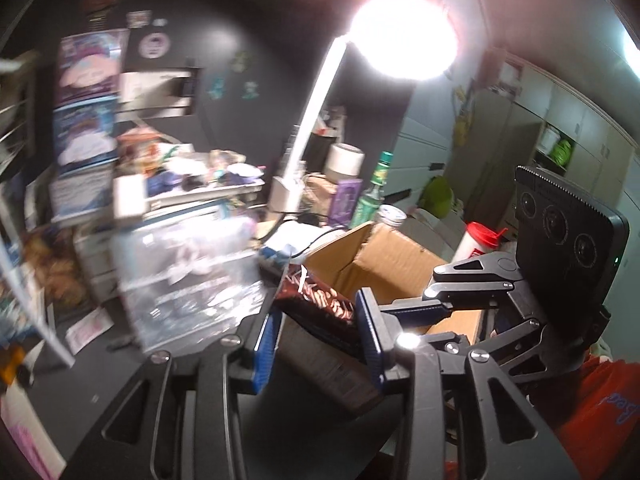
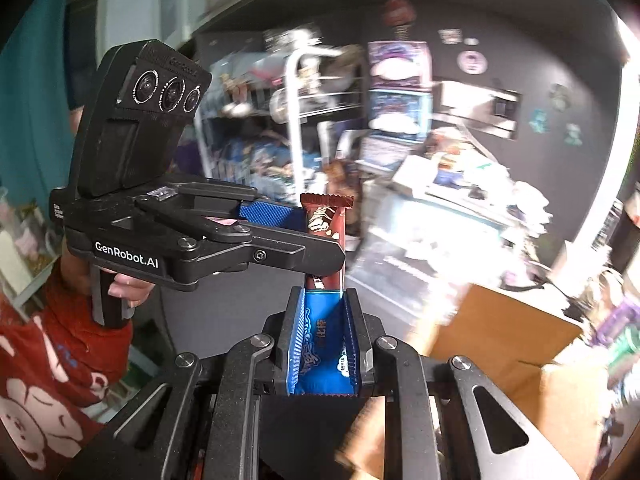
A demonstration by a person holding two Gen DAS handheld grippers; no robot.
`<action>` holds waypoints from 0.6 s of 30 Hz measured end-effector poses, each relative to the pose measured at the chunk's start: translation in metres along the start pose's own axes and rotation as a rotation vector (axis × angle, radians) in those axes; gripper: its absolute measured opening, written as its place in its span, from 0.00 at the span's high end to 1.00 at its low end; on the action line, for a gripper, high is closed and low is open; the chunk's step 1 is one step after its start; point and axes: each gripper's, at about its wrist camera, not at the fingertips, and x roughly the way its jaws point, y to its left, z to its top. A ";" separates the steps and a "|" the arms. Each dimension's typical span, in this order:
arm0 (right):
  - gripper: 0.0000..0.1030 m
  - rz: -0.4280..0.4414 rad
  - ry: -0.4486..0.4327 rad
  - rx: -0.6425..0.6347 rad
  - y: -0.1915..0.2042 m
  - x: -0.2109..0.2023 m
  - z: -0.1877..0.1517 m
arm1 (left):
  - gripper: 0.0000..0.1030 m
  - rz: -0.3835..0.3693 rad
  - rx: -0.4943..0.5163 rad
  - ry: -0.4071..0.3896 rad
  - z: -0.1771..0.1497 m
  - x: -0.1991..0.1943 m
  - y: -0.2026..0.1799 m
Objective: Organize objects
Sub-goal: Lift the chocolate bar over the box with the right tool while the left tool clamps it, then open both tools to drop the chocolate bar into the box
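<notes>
Left wrist view: my left gripper (image 1: 318, 334) is holding a brown snack bar (image 1: 320, 304), blue fingers (image 1: 370, 332) clamped on its two sides. The bar is tilting up and away over the near edge of an open cardboard box (image 1: 384, 256). The right gripper (image 1: 448, 308) is reaching in from the right, one blue-padded finger lying just beside the bar above the box. A white desk lamp (image 1: 316, 120) is glaring behind; clutter beyond is blurring out.

Right wrist view: my right gripper (image 2: 322, 336) is carrying a blue snack bar (image 2: 324, 344), fingers (image 2: 294, 340) pressed on it from both sides, wrapper running lengthwise between them. The left gripper (image 2: 316, 236) is crossing in from the left, its fingers closed on the brown snack bar (image 2: 326, 220), which is standing upright just above the blue bar's far end; I cannot tell whether the two touch. The cardboard box (image 2: 500, 336) is sitting lower right. The worktop itself is too blurred to place edges.
</notes>
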 end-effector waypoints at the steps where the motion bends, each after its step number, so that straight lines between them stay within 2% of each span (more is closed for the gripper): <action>1: 0.86 -0.013 0.000 0.016 -0.007 -0.006 -0.002 | 0.66 -0.008 0.010 0.009 0.005 0.008 -0.005; 7: 0.86 -0.040 0.042 0.139 -0.056 -0.024 -0.019 | 0.66 -0.053 0.050 0.122 0.029 0.064 -0.031; 11: 0.85 -0.063 0.083 0.183 -0.077 -0.026 -0.034 | 0.64 -0.051 0.076 0.196 0.033 0.096 -0.044; 12: 0.85 -0.072 0.093 0.191 -0.082 -0.027 -0.038 | 0.61 -0.047 0.083 0.217 0.033 0.103 -0.047; 13: 0.84 -0.083 0.104 0.198 -0.086 -0.027 -0.041 | 0.51 -0.042 0.088 0.226 0.033 0.108 -0.050; 14: 0.78 -0.090 0.110 0.207 -0.089 -0.028 -0.044 | 0.38 -0.033 0.093 0.232 0.032 0.112 -0.052; 16: 0.67 -0.106 0.115 0.213 -0.095 -0.031 -0.048 | 0.29 -0.024 0.101 0.230 0.033 0.115 -0.056; 18: 0.66 -0.116 0.114 0.214 -0.098 -0.034 -0.051 | 0.25 -0.024 0.098 0.222 0.034 0.113 -0.057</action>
